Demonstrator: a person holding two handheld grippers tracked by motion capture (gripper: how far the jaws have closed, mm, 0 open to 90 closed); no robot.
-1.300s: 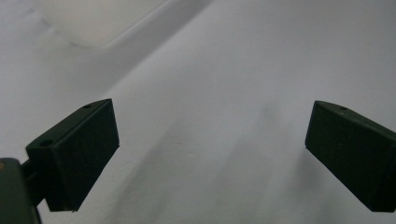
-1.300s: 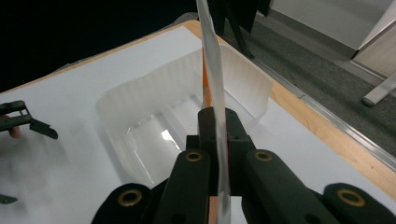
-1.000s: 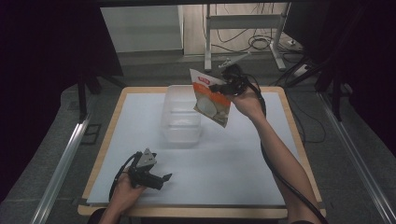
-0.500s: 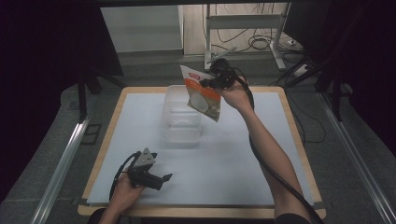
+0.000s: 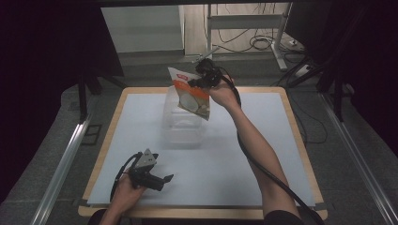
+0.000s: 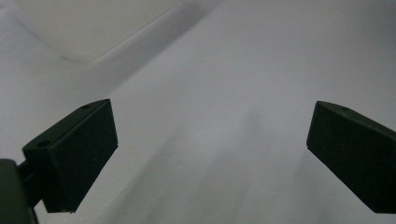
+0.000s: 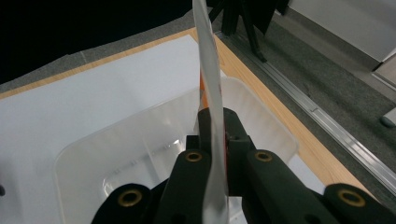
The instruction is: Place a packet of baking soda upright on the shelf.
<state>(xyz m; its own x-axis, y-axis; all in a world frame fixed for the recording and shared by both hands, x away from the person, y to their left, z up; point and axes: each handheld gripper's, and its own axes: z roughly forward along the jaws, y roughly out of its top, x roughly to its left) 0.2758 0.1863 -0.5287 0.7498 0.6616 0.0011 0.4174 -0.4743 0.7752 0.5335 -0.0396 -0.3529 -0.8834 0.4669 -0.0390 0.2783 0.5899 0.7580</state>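
While the person's two forearms come in from the near edge of the high view, each hand carries one black two-jaw gripper. One flat orange-and-white printed packet [image 5: 190, 93] is clamped in the right gripper [image 5: 199, 80], which is raised over the far middle of the table. That gripper's own view looks down the packet's thin edge [image 7: 211, 93], and both jaws are pressed tight against its two faces. The packet hangs tilted, with its lower corner over the one clear plastic rectangular container [image 5: 184, 123] that stands on the far half of the table; whether the corner touches the container's rim cannot be told. In the right gripper view, the container [image 7: 140, 140] sits directly beneath the jaws, its rounded rim and hollow inside showing.

One left gripper [image 5: 162, 180] rests low at the near left corner of the table, held in the left hand [image 5: 127, 187], with its single grey three-cornered plate on top and its cable looping behind. Its two jaws stand wide apart with nothing between them, as the left gripper view shows over the bare white sheet [image 6: 224, 93]. That sheet covers the one wooden-edged table [image 5: 300, 140]. The two grippers are well apart, and the packet and container lie far from the left one.
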